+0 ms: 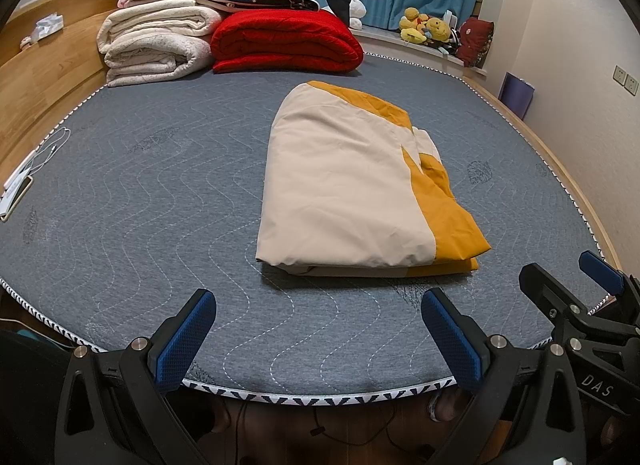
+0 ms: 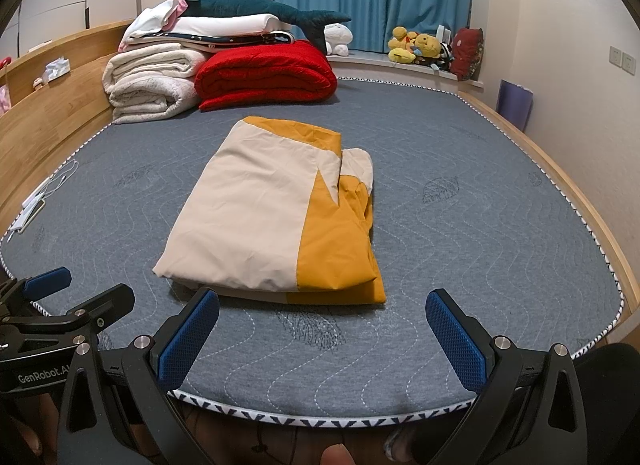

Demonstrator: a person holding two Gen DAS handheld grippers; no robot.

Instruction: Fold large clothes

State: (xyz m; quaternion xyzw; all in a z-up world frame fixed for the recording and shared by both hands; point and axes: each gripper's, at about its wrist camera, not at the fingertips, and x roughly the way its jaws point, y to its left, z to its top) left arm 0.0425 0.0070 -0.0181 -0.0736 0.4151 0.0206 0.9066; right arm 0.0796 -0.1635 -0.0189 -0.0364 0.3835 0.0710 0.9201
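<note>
both tools [image 1: 318, 335] gaping; smooth cream-mustard cloth [image 1: 352, 193] folded rectangular, quilted mattress [image 1: 140, 193].

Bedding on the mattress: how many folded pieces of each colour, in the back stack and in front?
Cream and yellow folded cover: 1
Red quilt: 1
Cream fleece blanket: 1
White duvet: 1
Navy starred piece: 1
Total: 5

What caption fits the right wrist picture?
Open right claw hovers before the folded beige-and-yellow cloth on the bed.
</note>
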